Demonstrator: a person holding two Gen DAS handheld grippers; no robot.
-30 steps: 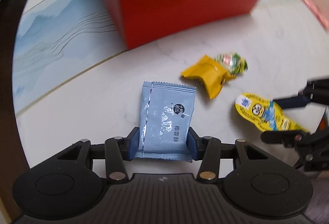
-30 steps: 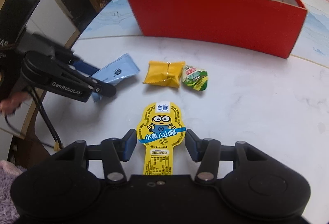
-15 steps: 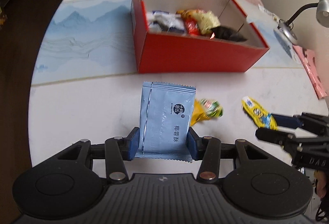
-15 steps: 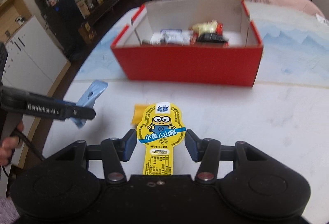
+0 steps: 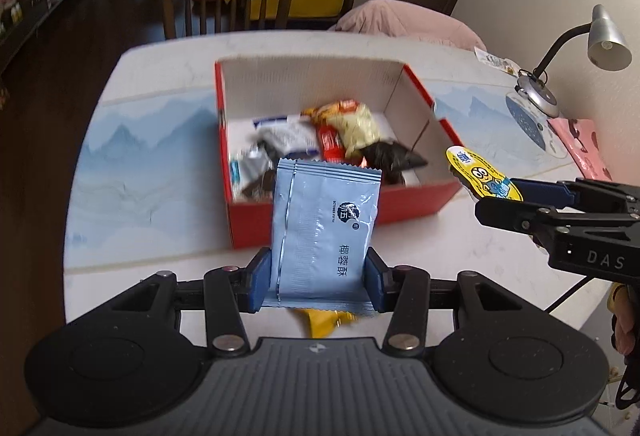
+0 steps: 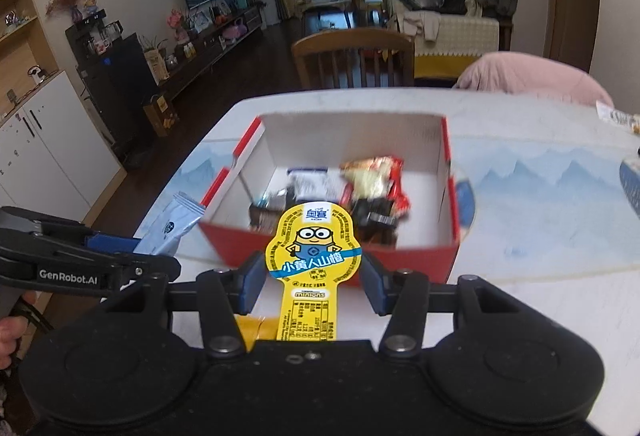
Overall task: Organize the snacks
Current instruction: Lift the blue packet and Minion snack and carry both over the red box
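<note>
The left tool [image 5: 318, 282] was clenched on a pale blue foil snack sachet with a dark round logo [image 5: 324, 232], its blue pads pressing the sachet's two side edges low in the centre of the left wrist view. The sachet stood upright, off the white marble-look bench [image 5: 132, 276], in front of the near wall of an open red cardboard box with a white inside [image 5: 404, 210]. Several wrapped snacks [image 5: 340, 132] lay loose on the box floor. A yellow wrapper [image 5: 324, 322] showed just under the sachet, on the bench.

The right tool [image 6: 314, 280] was gripping a yellow paddle-shaped snack pack printed with a cartoon figure [image 6: 314, 244], held flat-on in the lower centre of the right wrist view, overlapping the box's near wall there. In the left wrist view that pack sat at the right edge, beside the box's right corner.
</note>
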